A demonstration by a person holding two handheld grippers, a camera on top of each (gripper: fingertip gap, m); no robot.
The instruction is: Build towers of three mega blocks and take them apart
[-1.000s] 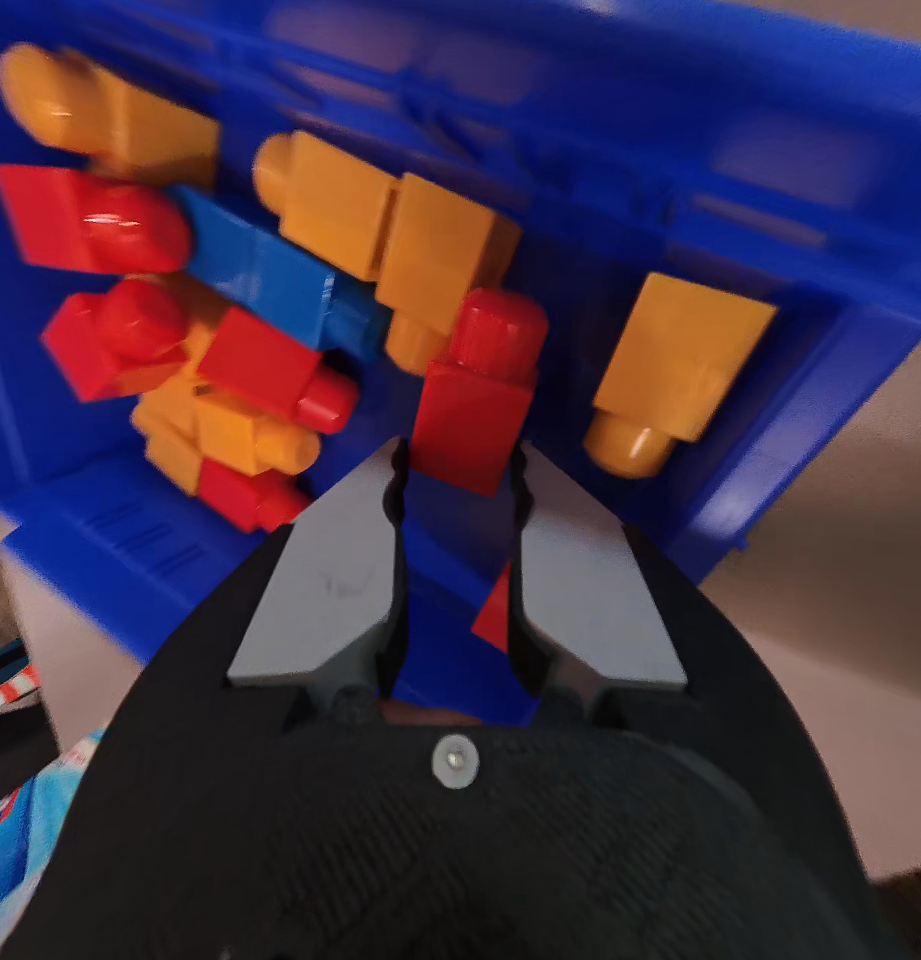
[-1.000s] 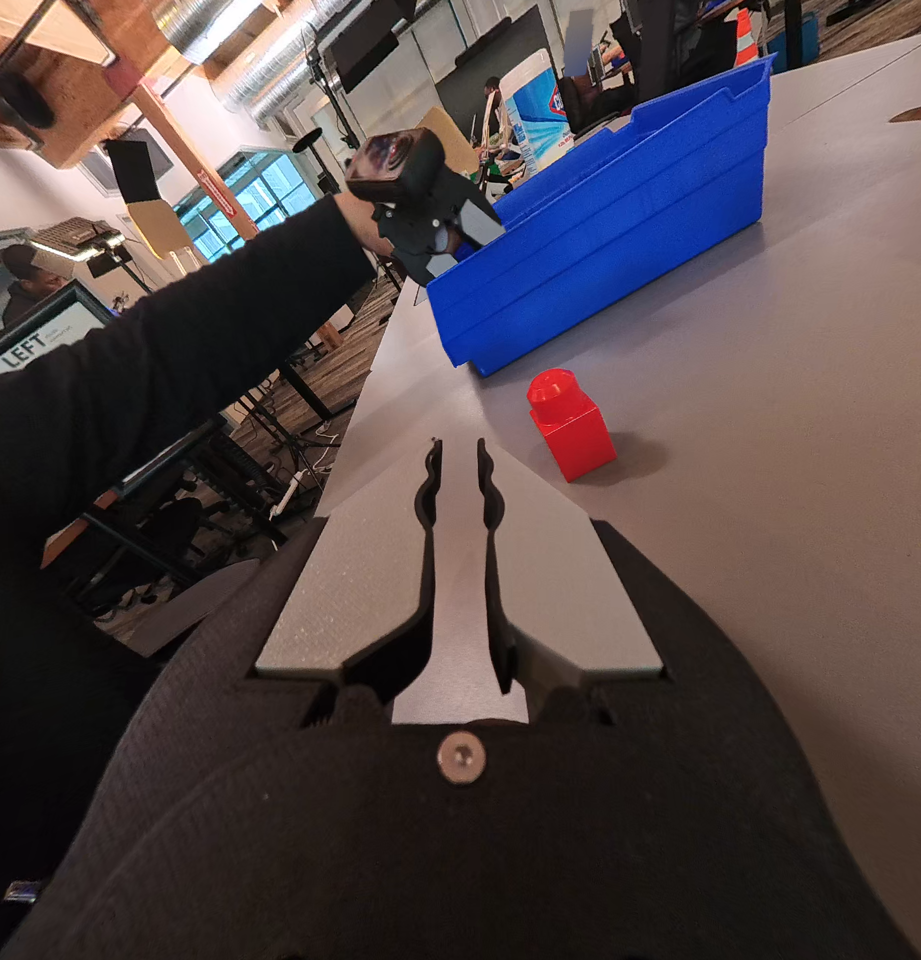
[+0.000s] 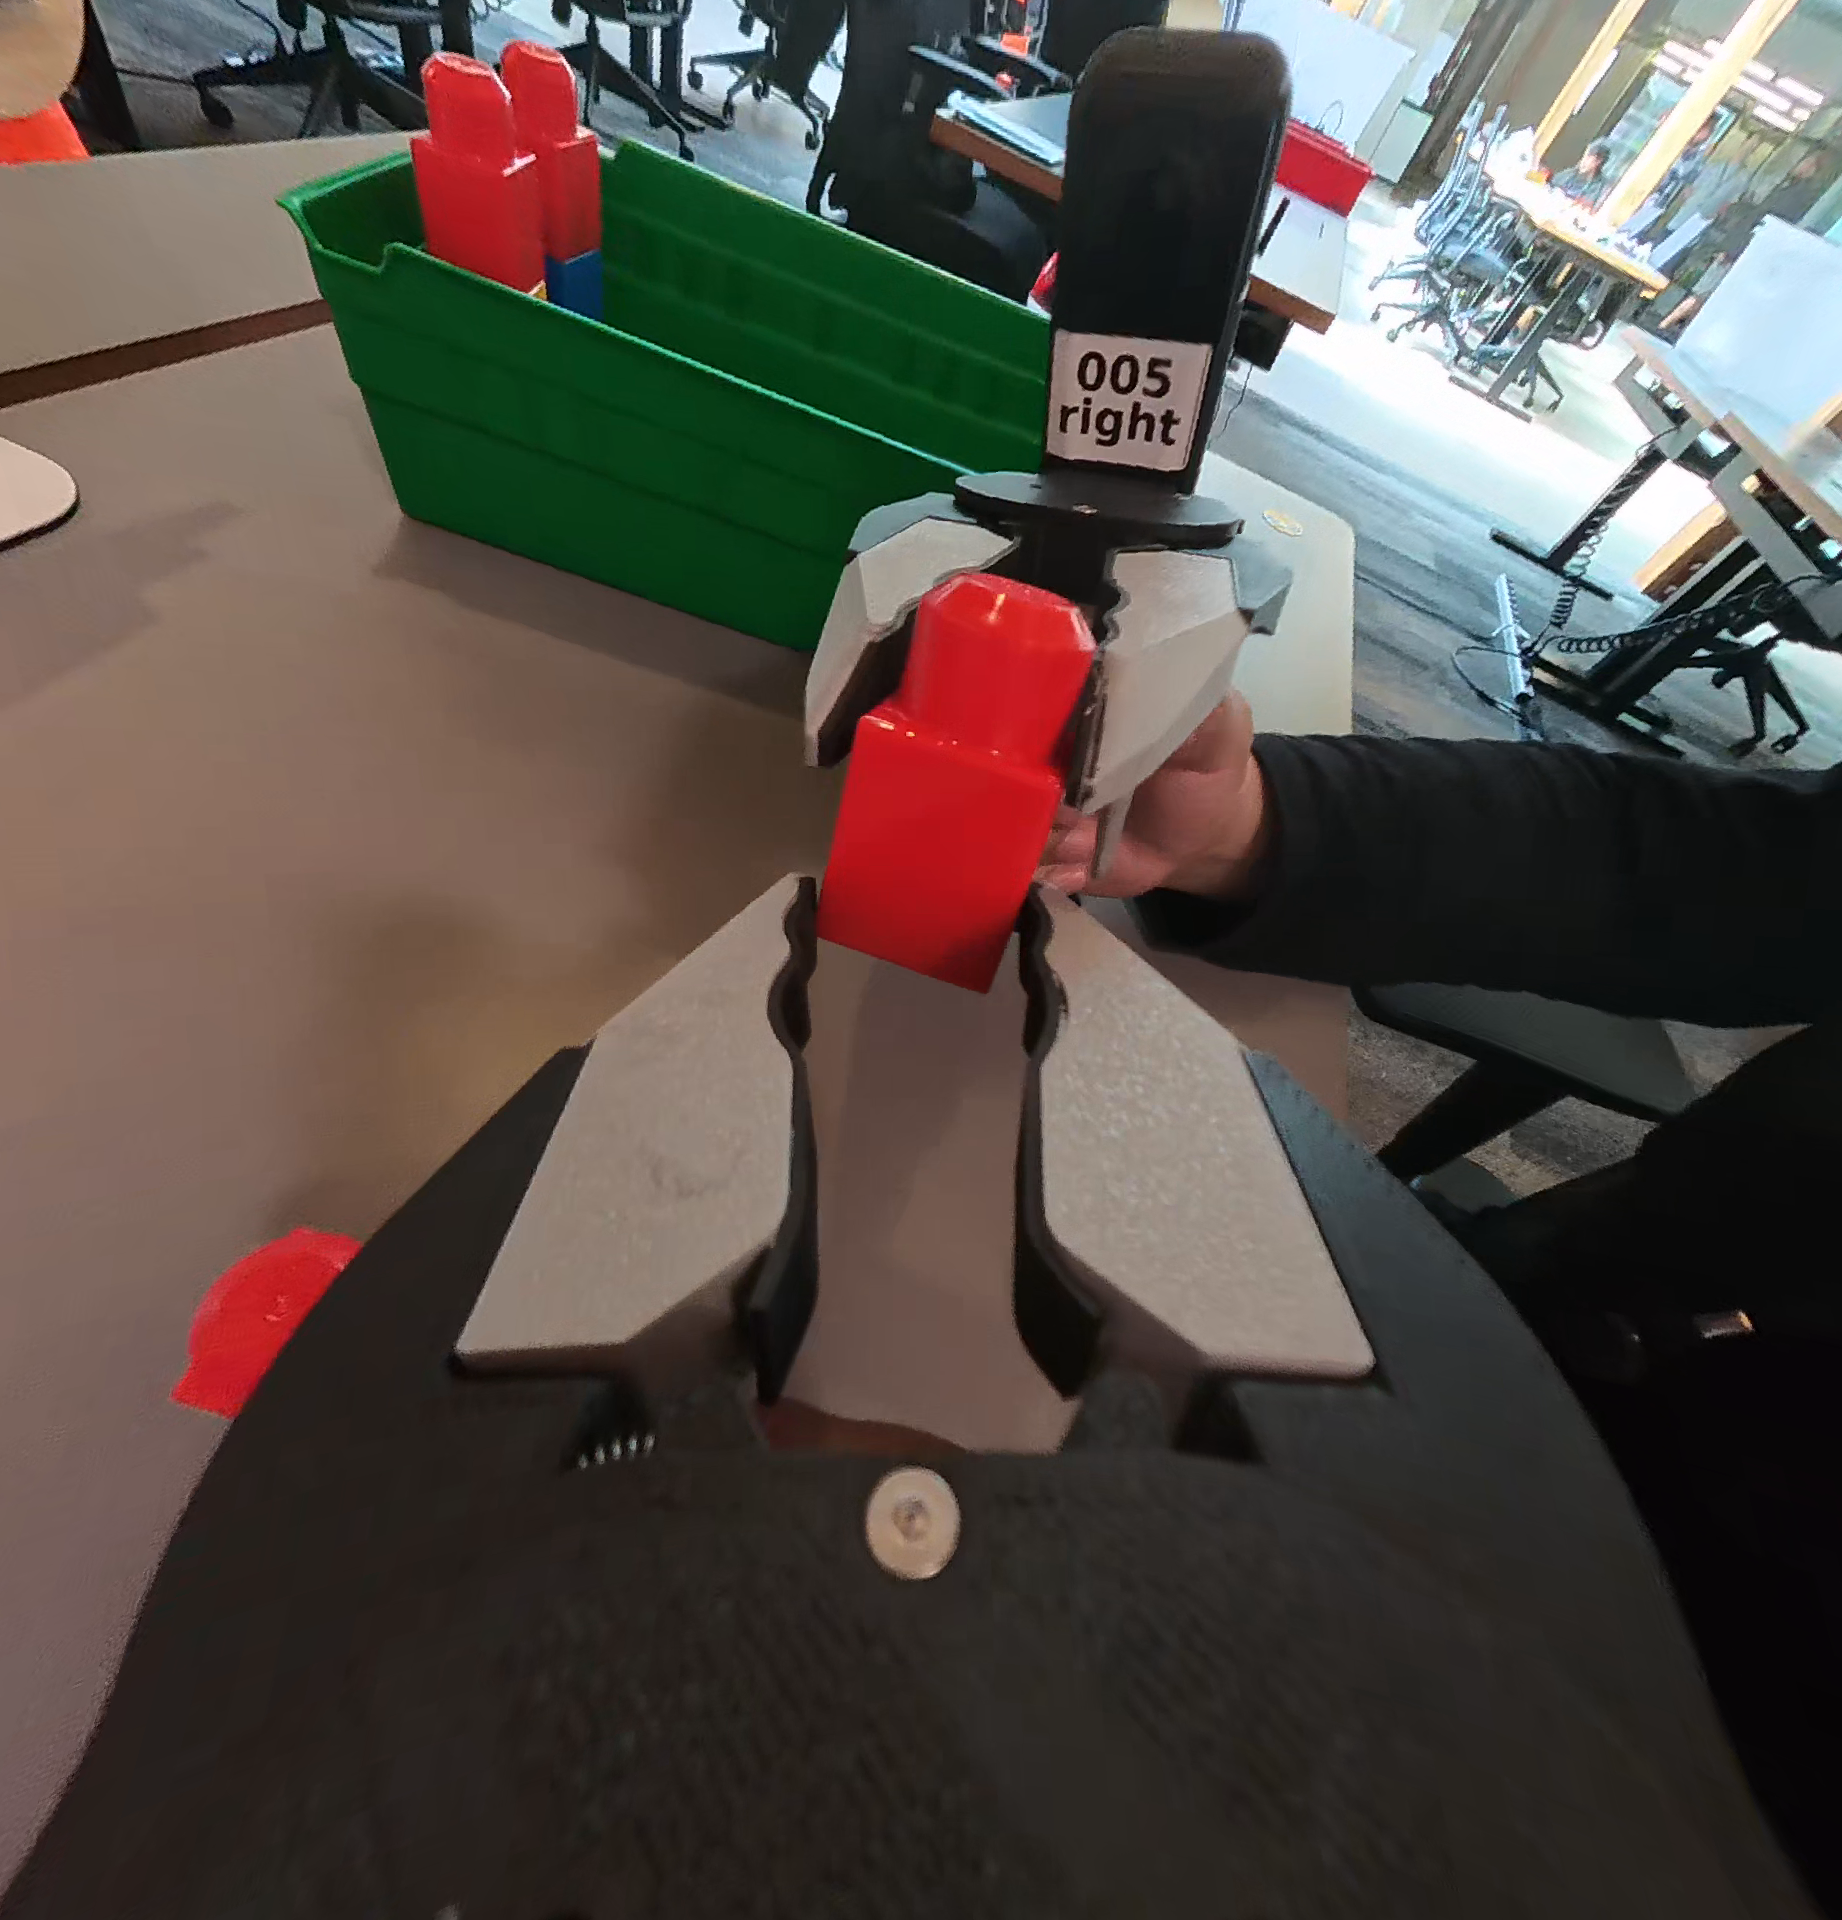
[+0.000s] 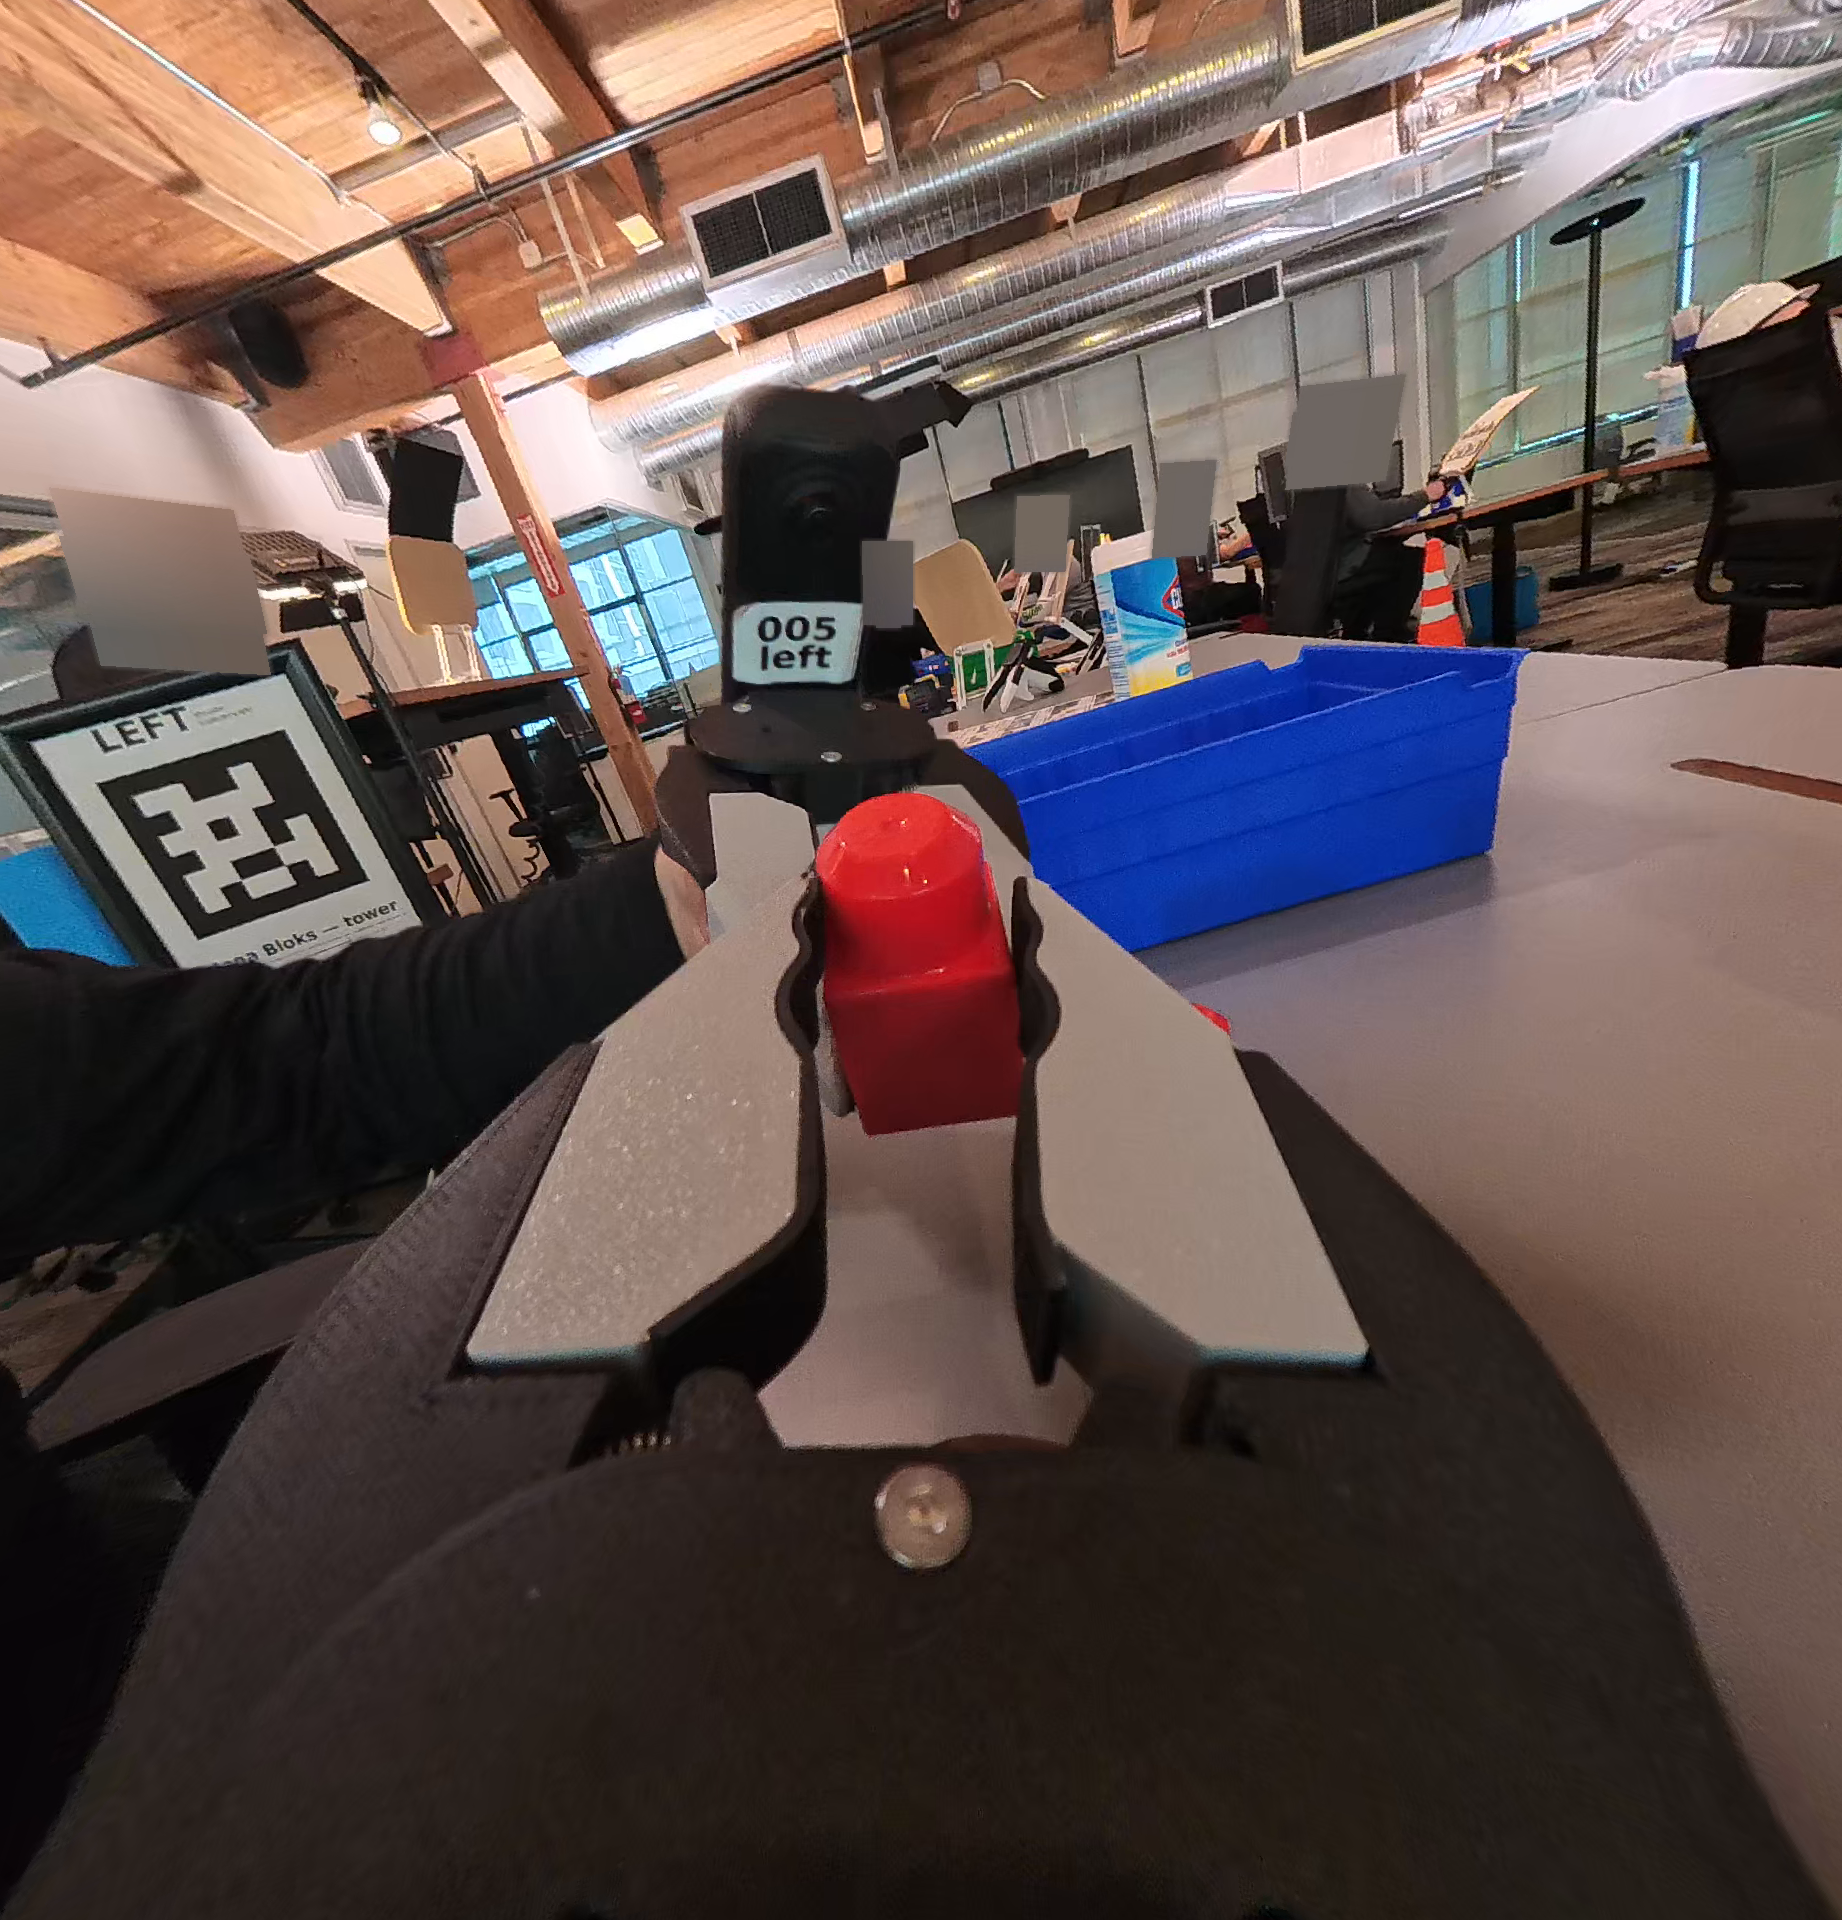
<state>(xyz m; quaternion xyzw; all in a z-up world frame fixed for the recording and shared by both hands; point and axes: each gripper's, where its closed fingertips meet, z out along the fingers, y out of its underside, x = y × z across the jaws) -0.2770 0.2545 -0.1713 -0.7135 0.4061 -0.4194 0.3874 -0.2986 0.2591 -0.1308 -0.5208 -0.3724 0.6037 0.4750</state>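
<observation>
One red mega block (image 3: 938, 821) is held in the air between both grippers. My left gripper (image 3: 917, 914) is shut on its square base. My right gripper (image 4: 912, 935) comes from the opposite side and is shut on the same block (image 4: 917, 1039). In the left wrist view the right gripper's fingers (image 3: 1156, 665) flank the block's upper part and stud. A second red block (image 3: 262, 1320) stands on the grey table (image 3: 273, 831) at lower left, partly hidden by my left gripper's body. A sliver of it shows in the right wrist view (image 4: 1213, 1018).
A green bin (image 3: 605, 457) at the back of the table holds two towers with red blocks on top (image 3: 501, 177). A blue bin (image 4: 1260, 821) stands on the table behind my left gripper. The person's black sleeves reach in from the sides. Office desks and chairs lie beyond. The tips of both grippers are at nearly the same place.
My left gripper has lifted the red block out of the blue bin and carried it to the right gripper. The right gripper has risen, opened wider and closed on that block.
</observation>
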